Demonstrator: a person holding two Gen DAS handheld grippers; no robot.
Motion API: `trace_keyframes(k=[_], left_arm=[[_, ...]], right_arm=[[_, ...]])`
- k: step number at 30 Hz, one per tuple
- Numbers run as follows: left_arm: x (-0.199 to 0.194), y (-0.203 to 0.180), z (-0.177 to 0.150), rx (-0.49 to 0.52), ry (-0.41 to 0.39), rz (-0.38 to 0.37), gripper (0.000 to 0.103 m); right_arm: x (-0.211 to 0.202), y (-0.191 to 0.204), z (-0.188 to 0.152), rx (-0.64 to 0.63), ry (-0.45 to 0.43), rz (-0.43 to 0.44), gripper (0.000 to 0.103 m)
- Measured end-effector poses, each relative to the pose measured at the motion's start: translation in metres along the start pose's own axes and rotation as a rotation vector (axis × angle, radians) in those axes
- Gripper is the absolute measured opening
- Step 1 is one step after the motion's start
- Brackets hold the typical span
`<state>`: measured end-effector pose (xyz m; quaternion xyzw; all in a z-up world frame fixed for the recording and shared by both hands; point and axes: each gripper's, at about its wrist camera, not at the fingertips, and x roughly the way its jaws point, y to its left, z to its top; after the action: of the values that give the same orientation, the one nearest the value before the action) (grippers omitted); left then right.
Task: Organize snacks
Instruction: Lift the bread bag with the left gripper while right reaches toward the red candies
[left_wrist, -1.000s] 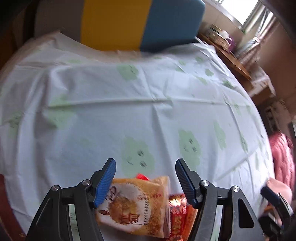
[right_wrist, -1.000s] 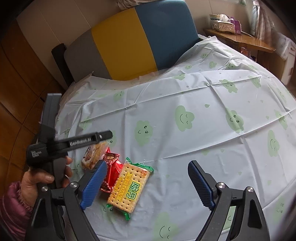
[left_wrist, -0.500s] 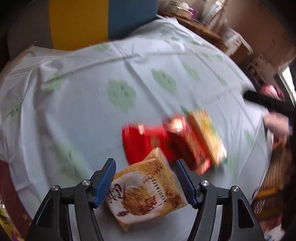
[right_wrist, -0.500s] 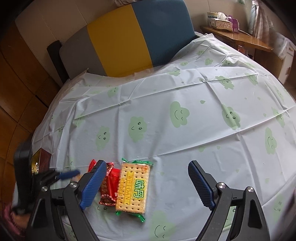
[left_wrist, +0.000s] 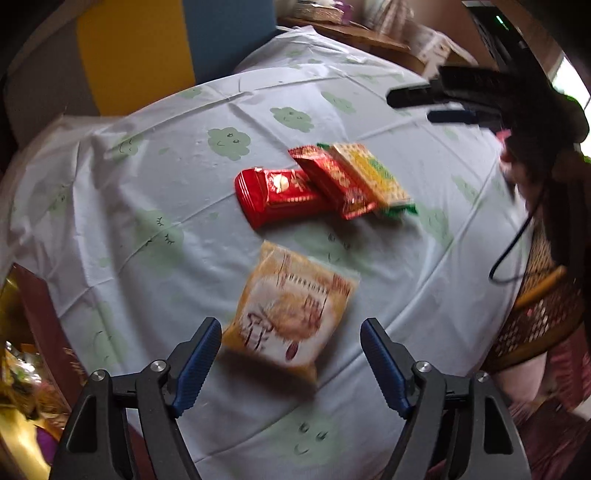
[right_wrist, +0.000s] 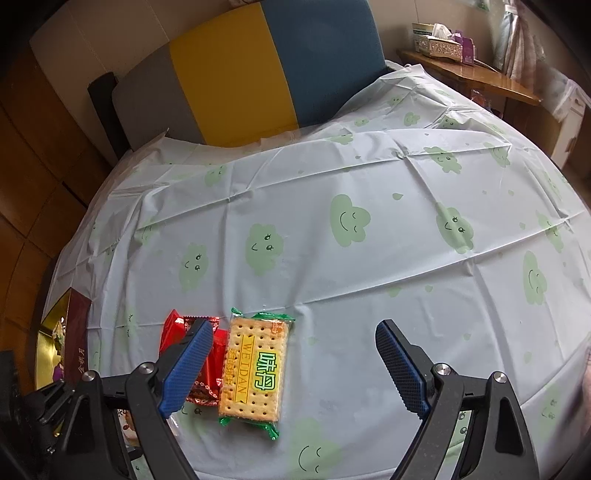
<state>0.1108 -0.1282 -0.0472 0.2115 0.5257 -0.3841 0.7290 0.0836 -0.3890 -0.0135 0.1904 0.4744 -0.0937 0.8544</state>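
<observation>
Since the earlier frame my left gripper (left_wrist: 290, 360) has swung across the surface (left_wrist: 155, 192), and its jaws have just been opening further. The orange-and-white plastic pastry packet (left_wrist: 291, 314) that sat between the pads now looks let go. Its near end is still between the spread fingers, left edge close to the left pad, but nothing seems to press on it. Motion blur here, so I can't tell whether it is fully down on the white cloud-print tablecloth or just dropping.

Right gripper (right_wrist: 293, 367) hangs spread and empty over the cloth. Yellow cracker packet with green ends (right_wrist: 255, 367) lies directly below it, nearer its left pad, long axis running away from the camera. Dark red foil bar (right_wrist: 201, 389) is tucked against the cracker packet's left side, partly hidden behind the left finger. Glossy red flat wrapper (left_wrist: 273, 194) lies beyond that; in the left view the three overlap in a fan, well past the pastry packet.

Key relation: the pastry packet lies straight ahead of the left gripper, long axis roughly along the fingers, tilted slightly right. The fan of three is nearer the right gripper. Maroon and gold box (right_wrist: 64, 332) sits off the left edge of the surface, closest to my left hand. My guess is the snacks go there, though that isn't certain.
</observation>
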Motion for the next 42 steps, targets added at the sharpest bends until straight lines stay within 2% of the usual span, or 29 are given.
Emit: trace_keyframes(k=[3, 7, 10, 14, 15, 17, 19, 23, 25, 26, 28, 31, 36, 42], left_arm=[[0.002, 0.000, -0.003, 0.024, 0.013, 0.026, 0.079], [0.008, -0.008, -0.001, 0.126, 0.028, 0.086, 0.079], [0.016, -0.014, 0.003, 0.188, 0.047, 0.104, 0.079], [0.027, -0.017, 0.006, 0.209, 0.065, 0.114, 0.079], [0.029, -0.017, 0.007, 0.199, 0.067, 0.109, 0.079], [0.033, -0.013, 0.005, 0.163, 0.065, 0.094, 0.070], [0.030, -0.009, 0.002, 0.104, 0.027, 0.069, 0.063], [0.023, -0.003, -0.013, -0.020, -0.032, 0.110, 0.062], [0.017, -0.002, -0.025, -0.097, -0.061, 0.121, 0.062], [0.013, -0.004, -0.033, -0.123, -0.074, 0.127, 0.062], [0.008, -0.005, -0.047, -0.191, -0.106, 0.130, 0.062], [0.002, -0.005, -0.061, -0.260, -0.149, 0.137, 0.062], [-0.003, -0.002, -0.076, -0.324, -0.200, 0.144, 0.062], [0.001, -0.015, -0.079, -0.326, -0.218, 0.163, 0.062]], right_arm=[[0.001, 0.000, -0.001, -0.004, 0.005, -0.001, 0.090], [0.003, 0.000, -0.001, -0.005, 0.012, -0.002, 0.090], [0.004, 0.001, 0.000, -0.008, 0.015, -0.002, 0.090], [0.002, 0.001, 0.000, -0.006, 0.008, 0.018, 0.090], [0.001, 0.001, 0.001, -0.003, 0.001, 0.038, 0.090], [-0.002, 0.005, 0.001, -0.003, -0.018, 0.075, 0.090], [-0.006, 0.013, 0.001, -0.027, -0.040, 0.114, 0.090], [-0.004, 0.035, -0.003, -0.118, -0.033, 0.168, 0.089], [0.000, 0.050, -0.008, -0.185, -0.018, 0.177, 0.080], [0.003, 0.055, -0.012, -0.216, -0.007, 0.177, 0.078], [0.010, 0.066, -0.018, -0.264, 0.013, 0.171, 0.064], [0.023, 0.081, -0.028, -0.337, 0.051, 0.157, 0.055], [0.039, 0.091, -0.037, -0.392, 0.074, 0.129, 0.051], [0.053, 0.095, -0.037, -0.396, 0.081, 0.106, 0.052]])
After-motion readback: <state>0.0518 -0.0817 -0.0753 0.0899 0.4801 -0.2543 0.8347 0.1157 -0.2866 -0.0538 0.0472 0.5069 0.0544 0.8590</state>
